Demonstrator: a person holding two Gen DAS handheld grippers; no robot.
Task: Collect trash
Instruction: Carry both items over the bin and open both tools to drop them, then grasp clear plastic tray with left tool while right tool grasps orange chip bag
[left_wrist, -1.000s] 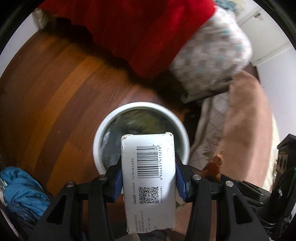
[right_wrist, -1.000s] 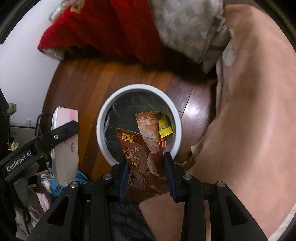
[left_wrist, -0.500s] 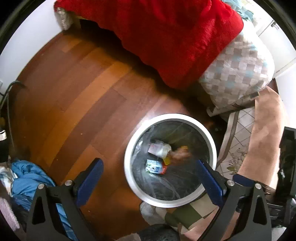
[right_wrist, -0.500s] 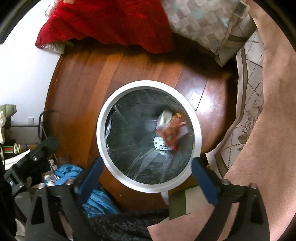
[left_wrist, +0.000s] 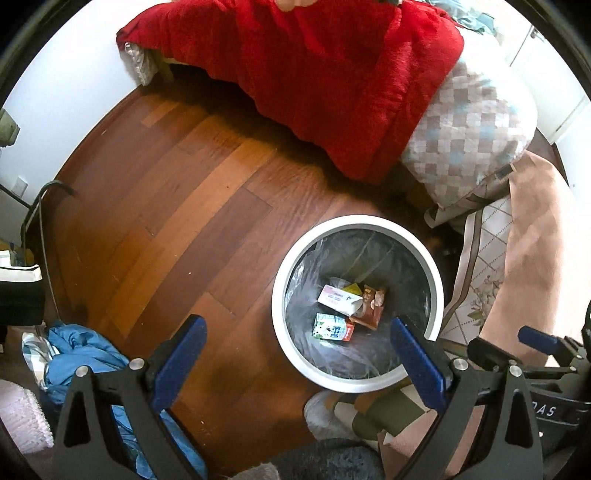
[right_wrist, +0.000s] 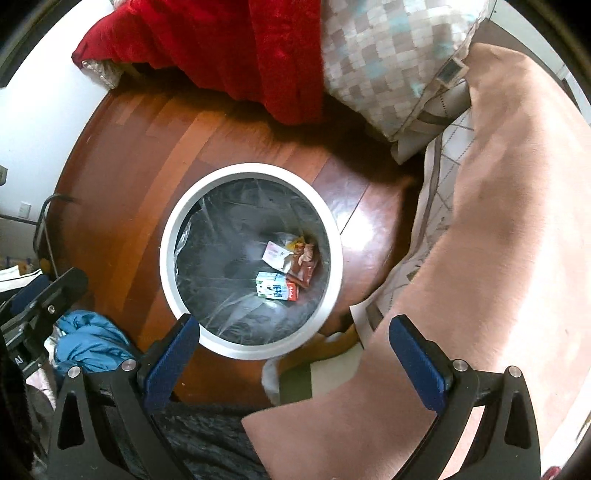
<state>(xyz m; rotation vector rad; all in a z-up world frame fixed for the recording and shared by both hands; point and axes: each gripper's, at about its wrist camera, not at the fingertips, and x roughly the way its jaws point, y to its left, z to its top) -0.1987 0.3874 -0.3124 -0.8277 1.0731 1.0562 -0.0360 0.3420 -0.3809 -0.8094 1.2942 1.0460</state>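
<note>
A round white trash bin (left_wrist: 280, 295) with a clear liner stands on the wood floor; it also shows in the right wrist view (right_wrist: 168, 266). Inside lie a white box (left_wrist: 338, 297), a brown snack wrapper (left_wrist: 371, 306) and a small green-and-white carton (left_wrist: 330, 326). The same box (right_wrist: 275, 254), wrapper (right_wrist: 304, 264) and carton (right_wrist: 275, 290) show in the right wrist view. My left gripper (left_wrist: 299, 354) is open and empty above the bin's near left side. My right gripper (right_wrist: 295, 352) is open and empty above the bin's near rim.
A red blanket (left_wrist: 314, 62) and a checked pillow (left_wrist: 469, 129) hang off a bed behind the bin. A pink cover (right_wrist: 498, 240) lies to the right. Blue cloth (left_wrist: 81, 350) sits on the floor at the left. A slippered foot (left_wrist: 325, 410) is near the bin.
Both grippers opened and rose. The white box dropped from the left one and the brown wrapper from the right one; both now lie in the bin.
</note>
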